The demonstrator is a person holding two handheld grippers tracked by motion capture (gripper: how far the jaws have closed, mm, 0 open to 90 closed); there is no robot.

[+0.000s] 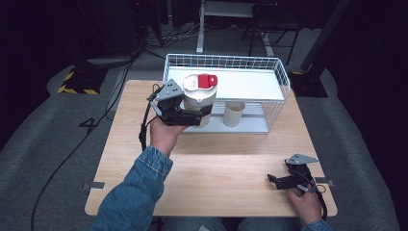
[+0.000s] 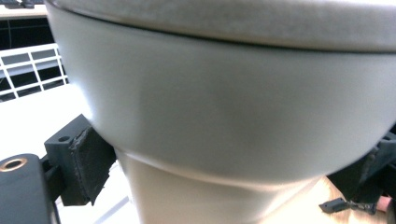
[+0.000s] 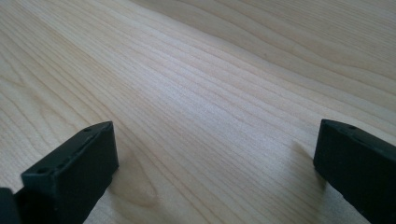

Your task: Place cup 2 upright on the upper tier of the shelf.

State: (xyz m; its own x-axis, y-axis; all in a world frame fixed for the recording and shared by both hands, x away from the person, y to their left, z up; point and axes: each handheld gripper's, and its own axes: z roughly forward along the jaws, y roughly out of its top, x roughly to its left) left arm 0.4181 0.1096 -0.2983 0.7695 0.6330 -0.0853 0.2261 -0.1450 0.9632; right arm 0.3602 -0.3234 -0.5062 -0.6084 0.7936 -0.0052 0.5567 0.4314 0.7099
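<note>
A pale grey tumbler with a red-and-white lid is held upright just in front of the wire rack's left end. My left gripper is shut on the tumbler's body below its wider top. In the left gripper view the tumbler looms close, and the left gripper has its pads pressed on either side of the narrower lower part. My right gripper rests near the table's front right corner. The right gripper is open, with bare wood between its jaws.
A white wire rack with a white shelf stands at the back of the wooden table. A small beige cup stands under the shelf, right of the tumbler. Cables trail off the table's left side.
</note>
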